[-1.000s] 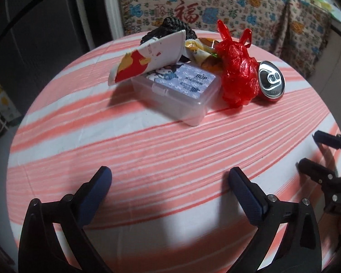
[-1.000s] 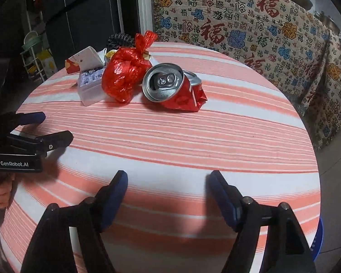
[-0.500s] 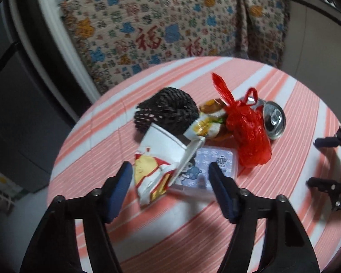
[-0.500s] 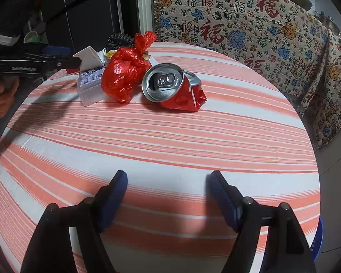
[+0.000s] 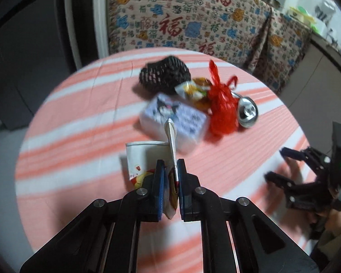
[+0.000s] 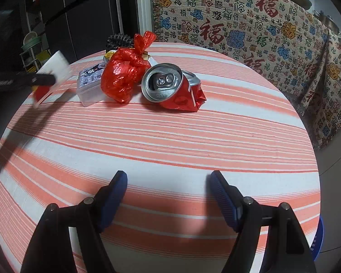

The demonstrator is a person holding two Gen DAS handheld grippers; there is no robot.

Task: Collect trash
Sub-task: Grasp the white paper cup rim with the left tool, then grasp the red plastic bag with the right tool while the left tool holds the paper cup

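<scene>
My left gripper (image 5: 170,166) is closing hard on a white paper cup (image 5: 145,159) with red and yellow print. Both pads press the cup's flattened wall, and the cup hangs tilted above the striped table (image 5: 79,136). From the right wrist view the left gripper (image 6: 45,79) holds that cup (image 6: 56,66) at the table's left edge. Behind it lie a clear plastic box (image 5: 172,120), a red plastic bag (image 6: 122,77), a crushed red can (image 6: 170,88), a snack wrapper (image 5: 193,89) and a black mesh bundle (image 5: 164,77). My right gripper (image 6: 168,177) stands open over bare cloth, well short of the can.
The round table (image 6: 170,136) carries a red-and-white striped cloth. A patterned throw (image 6: 250,34) covers furniture behind it. Dark cabinet doors (image 6: 79,22) stand at the back left. A blue object (image 6: 319,238) shows below the table's right edge.
My left gripper swung over the pile, shut on the paper cup and lifted it off the plastic box. The right gripper and the rest of the trash stayed put.
</scene>
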